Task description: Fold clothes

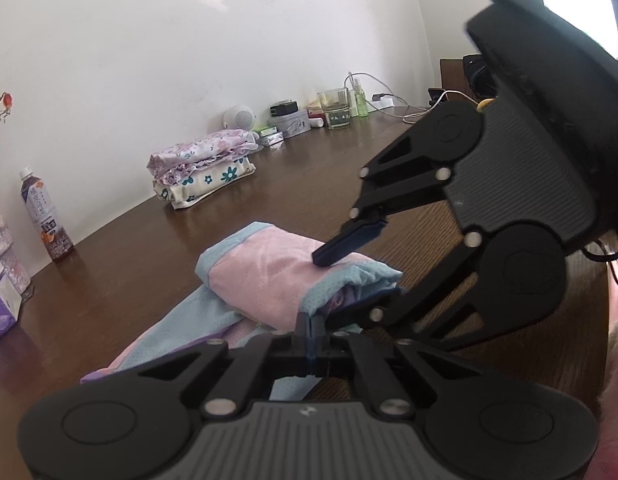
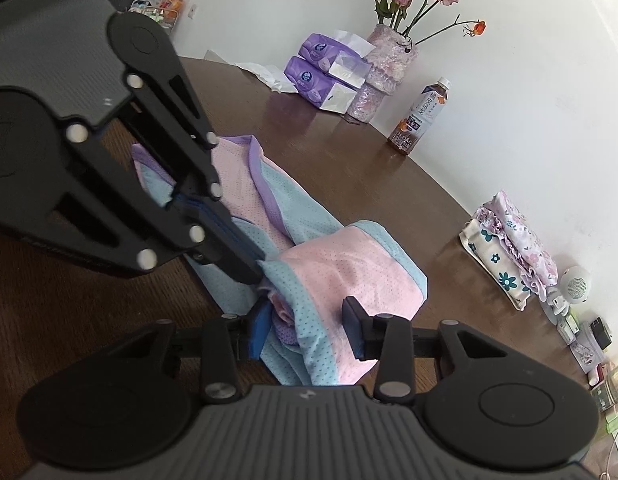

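A pink and light-blue garment [image 2: 341, 276] lies half folded on the dark wooden table [image 2: 369, 168], its near end rolled back into a thick bundle and the rest stretching flat beyond it.

The left gripper [image 1: 310, 330] has its fingers pressed together, with almost no gap, on a blue edge of the cloth at the bundle's near side; the garment runs out ahead of them and to their left.

The right gripper [image 2: 309, 330] has its fingers [image 2: 353, 322] spread wide, straddling the end of the bundle: one finger sits at the blue hem, the other rests on the pink top layer, and cloth fills the space between them without being pinched.

Well beyond the fingers, near the wall, sit a stack of folded floral clothes [image 1: 203, 168], a tea bottle [image 1: 43, 216], purple tissue packs [image 2: 325, 72] and a vase of roses [image 2: 389, 60].
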`<state>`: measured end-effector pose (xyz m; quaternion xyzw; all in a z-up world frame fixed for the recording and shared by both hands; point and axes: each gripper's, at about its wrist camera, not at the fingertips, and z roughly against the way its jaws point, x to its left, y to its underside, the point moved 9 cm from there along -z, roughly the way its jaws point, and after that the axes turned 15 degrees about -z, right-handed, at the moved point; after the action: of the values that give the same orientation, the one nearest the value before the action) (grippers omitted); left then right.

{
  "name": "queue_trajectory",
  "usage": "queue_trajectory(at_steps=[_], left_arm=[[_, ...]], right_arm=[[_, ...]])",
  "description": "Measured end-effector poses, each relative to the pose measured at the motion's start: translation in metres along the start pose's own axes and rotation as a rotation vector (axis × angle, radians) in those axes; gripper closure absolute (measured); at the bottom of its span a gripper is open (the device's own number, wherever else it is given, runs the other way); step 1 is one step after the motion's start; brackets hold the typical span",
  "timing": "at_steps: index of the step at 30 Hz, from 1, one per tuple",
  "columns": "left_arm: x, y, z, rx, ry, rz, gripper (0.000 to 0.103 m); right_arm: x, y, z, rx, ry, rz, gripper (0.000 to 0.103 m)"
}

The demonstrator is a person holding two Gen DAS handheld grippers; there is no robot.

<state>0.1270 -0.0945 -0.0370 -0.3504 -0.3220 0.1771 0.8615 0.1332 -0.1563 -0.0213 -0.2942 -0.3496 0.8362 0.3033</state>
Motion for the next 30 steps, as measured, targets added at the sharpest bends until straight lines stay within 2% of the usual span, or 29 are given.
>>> queue_trajectory(at_steps=[2, 4, 5, 9, 11, 13, 18, 20, 25, 30], left_arm=[[-0.005, -0.001, 0.004, -0.012, 0.016, 0.000, 0.103], [-0.006, 0.000, 0.004, -0.008, 0.013, 0.008, 0.103], [-0.005, 0.002, 0.003, 0.001, 0.004, 0.015, 0.103], [0.005, 0.008, 0.005, 0.013, -0.022, 0.067, 0.103], [0.008, 0.007, 0.005, 0.017, -0.038, 0.062, 0.101], [0.010, 0.007, 0.001, 0.026, -0.030, 0.059, 0.094], [0.007, 0.001, -0.009, 0.029, -0.010, 0.039, 0.092], [0.007, 0.001, -0.012, 0.040, -0.028, 0.027, 0.092], [0.008, 0.003, -0.014, 0.040, -0.037, 0.012, 0.102], [0.010, 0.001, -0.014, 0.032, -0.062, 0.010, 0.103]], right_arm=[[0.000, -0.002, -0.003, 0.003, 0.006, -0.001, 0.069], [0.001, -0.003, -0.005, 0.012, 0.003, -0.006, 0.081], [0.002, -0.002, -0.007, 0.014, 0.004, -0.010, 0.082], [0.002, -0.002, -0.006, 0.013, 0.008, -0.030, 0.082], [0.001, -0.001, -0.005, 0.012, 0.007, -0.035, 0.082], [0.001, -0.002, -0.004, 0.010, 0.011, -0.033, 0.082], [0.002, -0.002, -0.004, 0.010, 0.012, -0.030, 0.081], [0.001, -0.002, -0.004, 0.010, 0.011, -0.027, 0.081], [0.001, -0.001, -0.003, 0.008, 0.011, -0.016, 0.081], [0.003, -0.004, -0.004, -0.001, 0.024, 0.012, 0.079]])
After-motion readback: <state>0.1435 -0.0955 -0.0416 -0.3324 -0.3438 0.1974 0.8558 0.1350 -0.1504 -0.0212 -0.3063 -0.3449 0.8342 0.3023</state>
